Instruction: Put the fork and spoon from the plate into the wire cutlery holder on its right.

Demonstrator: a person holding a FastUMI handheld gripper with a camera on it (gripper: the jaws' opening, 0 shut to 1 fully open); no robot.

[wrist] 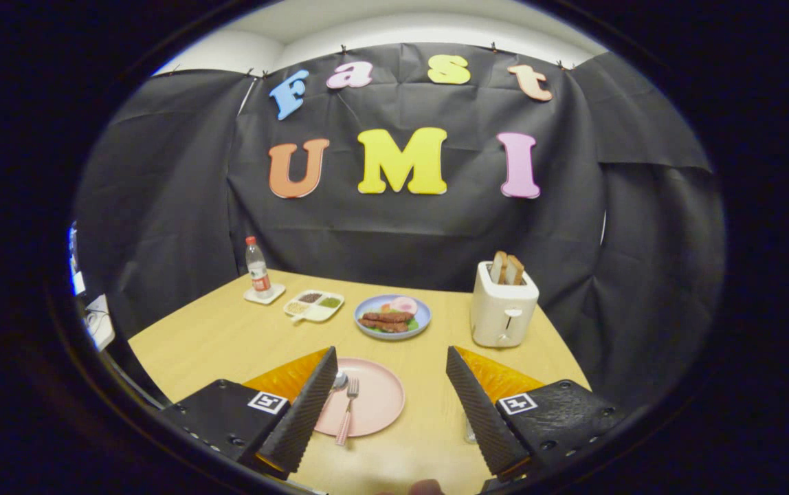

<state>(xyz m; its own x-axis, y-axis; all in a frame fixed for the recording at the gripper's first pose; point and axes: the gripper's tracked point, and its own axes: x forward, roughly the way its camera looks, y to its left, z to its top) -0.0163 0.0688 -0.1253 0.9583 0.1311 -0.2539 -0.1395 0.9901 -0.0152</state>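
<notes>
Gripper [391,371] spread wide, empty, above table's [229,337] near edge; fork [348,409] and spoon [339,380] lying on plate [381,399] between fingers.

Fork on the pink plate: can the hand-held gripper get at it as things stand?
Probably yes. The hand-held gripper is open, and the fork lies bare on the pink plate between its fingers, nothing over it. The spoon lies close beside it, partly behind one finger, and might get nudged.
</notes>
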